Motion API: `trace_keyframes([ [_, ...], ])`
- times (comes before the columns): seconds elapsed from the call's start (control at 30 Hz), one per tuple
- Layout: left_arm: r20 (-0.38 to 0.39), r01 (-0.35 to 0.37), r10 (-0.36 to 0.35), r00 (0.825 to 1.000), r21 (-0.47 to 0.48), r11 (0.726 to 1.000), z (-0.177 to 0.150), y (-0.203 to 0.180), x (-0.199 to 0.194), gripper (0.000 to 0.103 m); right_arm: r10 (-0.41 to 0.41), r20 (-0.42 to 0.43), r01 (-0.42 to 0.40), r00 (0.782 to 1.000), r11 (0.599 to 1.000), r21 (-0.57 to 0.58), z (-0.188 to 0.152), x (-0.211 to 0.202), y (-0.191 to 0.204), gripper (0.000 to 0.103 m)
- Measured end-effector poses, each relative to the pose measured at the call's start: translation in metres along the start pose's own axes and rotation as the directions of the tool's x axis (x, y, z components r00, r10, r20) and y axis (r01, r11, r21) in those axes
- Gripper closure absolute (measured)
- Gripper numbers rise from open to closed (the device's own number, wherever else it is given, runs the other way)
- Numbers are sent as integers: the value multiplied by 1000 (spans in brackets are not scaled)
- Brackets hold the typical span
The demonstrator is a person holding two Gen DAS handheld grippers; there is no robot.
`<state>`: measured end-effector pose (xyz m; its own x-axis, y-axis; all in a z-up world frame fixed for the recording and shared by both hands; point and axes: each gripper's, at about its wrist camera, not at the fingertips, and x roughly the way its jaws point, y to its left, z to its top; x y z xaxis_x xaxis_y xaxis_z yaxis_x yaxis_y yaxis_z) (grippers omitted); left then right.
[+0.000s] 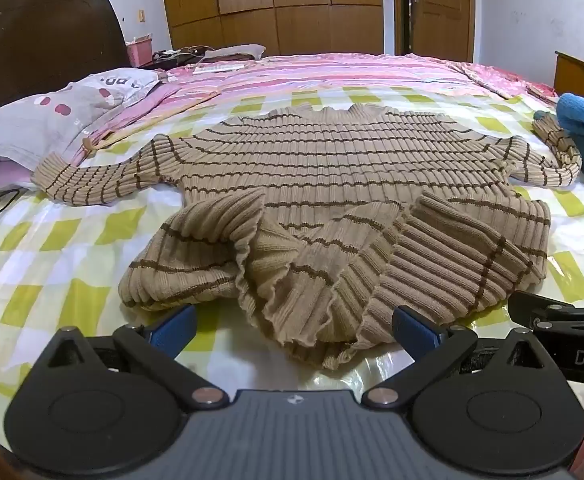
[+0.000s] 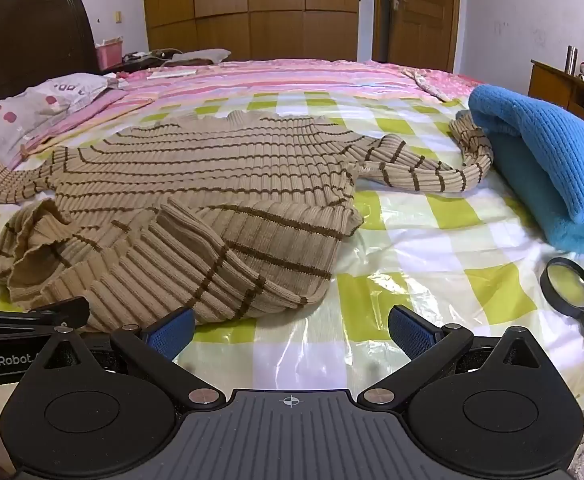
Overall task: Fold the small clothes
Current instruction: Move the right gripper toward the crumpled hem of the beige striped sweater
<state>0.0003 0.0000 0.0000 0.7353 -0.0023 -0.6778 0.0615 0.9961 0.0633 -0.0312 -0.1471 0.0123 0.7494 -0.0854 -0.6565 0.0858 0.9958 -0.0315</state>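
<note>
A tan ribbed sweater with brown stripes lies on the bed, sleeves spread left and right, its near hem rumpled and folded back. It also shows in the right wrist view. My left gripper is open, its blue fingertips on either side of the rumpled hem, close in front of it. My right gripper is open and empty over bare sheet, just right of the hem's near corner. Part of the other gripper shows at each view's side edge.
The bed has a yellow-checked plastic sheet and a pink striped cover behind. A folded blue garment lies at the right over the sweater's right cuff. A black magnifying glass lies near it. A pillow and a wooden stick are at the left.
</note>
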Motion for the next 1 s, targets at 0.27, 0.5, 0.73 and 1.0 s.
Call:
trace_keyframes([
  [0.27, 0, 7, -7, 1000, -1, 1000, -2, -1, -1, 0, 0, 2, 0, 1000, 1000, -1, 0, 0, -1, 0],
  [0.5, -1, 14, -14, 1000, -3, 1000, -3, -1, 0, 0, 11, 2, -11, 1000, 1000, 3, 0, 1, 2, 0],
  [0.73, 3, 20, -20, 1000, -6, 1000, -2, -1, -1, 0, 23, -2, -23, 1000, 1000, 8, 1, 0, 0, 2],
  [1.0, 14, 21, -21, 1000, -11, 1000, 0, 3, -4, 0, 47, 7, -47, 999, 999, 5, 2, -3, 1, 4],
])
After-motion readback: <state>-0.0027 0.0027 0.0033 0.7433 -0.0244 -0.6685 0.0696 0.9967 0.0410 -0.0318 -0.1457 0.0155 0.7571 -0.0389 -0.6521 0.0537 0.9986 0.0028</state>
